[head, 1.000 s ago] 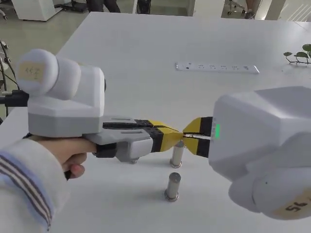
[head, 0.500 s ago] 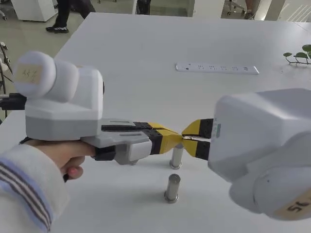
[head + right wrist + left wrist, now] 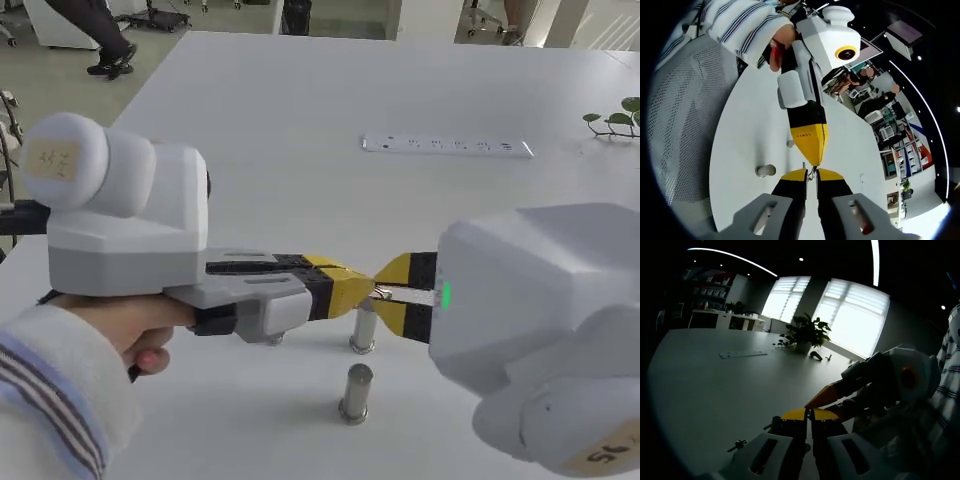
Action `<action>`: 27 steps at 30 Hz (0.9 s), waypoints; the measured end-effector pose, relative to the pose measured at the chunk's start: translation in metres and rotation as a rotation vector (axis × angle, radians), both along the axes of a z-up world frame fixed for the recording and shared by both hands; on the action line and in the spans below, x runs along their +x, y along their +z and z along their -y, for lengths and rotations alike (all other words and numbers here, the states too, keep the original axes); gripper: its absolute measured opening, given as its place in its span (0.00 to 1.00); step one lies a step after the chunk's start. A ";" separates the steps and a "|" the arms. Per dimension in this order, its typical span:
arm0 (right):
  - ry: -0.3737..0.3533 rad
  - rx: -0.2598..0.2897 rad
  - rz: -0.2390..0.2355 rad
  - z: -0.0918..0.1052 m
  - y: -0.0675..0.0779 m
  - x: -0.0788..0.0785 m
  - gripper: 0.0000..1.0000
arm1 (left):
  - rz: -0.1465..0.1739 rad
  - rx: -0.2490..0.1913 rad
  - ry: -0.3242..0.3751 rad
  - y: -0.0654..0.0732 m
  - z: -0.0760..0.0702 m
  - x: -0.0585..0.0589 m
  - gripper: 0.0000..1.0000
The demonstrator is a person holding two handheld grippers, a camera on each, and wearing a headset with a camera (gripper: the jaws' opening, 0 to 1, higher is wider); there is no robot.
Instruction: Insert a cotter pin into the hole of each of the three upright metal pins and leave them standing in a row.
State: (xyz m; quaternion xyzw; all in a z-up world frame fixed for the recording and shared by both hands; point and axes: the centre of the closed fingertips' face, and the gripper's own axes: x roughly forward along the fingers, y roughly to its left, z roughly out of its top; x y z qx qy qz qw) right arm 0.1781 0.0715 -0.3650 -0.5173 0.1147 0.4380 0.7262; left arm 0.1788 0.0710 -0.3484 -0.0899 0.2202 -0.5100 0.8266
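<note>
Little has moved since a second ago: both tongs stay nose to nose above the middle pin (image 3: 363,330), and only my headset view has drifted a touch. The right tongs (image 3: 390,296) are clamped on the cotter pin (image 3: 812,173), whose thin wire shows between their yellow tips in the right gripper view. The left tongs (image 3: 362,289) are pressed together, their point touching that wire; whether they pinch its end I cannot tell. I judge I am holding it from both sides to steady so slight a wire and aim it at the cross hole, which I cannot make out from here. The middle pin stands upright on the table (image 3: 300,130), right beneath the tips. The near pin (image 3: 353,392) stands apart, closer to me, and looks bare. The third pin (image 3: 272,339) shows just its base under the left gripper's body.
</note>
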 end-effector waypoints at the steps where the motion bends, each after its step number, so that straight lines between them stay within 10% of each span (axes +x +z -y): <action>1: 0.001 -0.001 0.000 0.000 0.000 0.000 0.03 | 0.007 0.001 -0.002 0.000 0.000 0.000 0.00; 11: -0.013 0.018 -0.028 0.005 -0.003 0.003 0.16 | 0.076 0.021 -0.012 0.002 -0.003 -0.001 0.00; 18: -0.044 0.079 -0.113 0.010 -0.001 0.006 0.21 | 0.191 0.051 -0.056 0.002 -0.004 -0.005 0.00; 27: -0.055 0.128 -0.236 0.019 -0.003 0.002 0.25 | 0.258 0.053 -0.078 0.004 -0.007 -0.007 0.00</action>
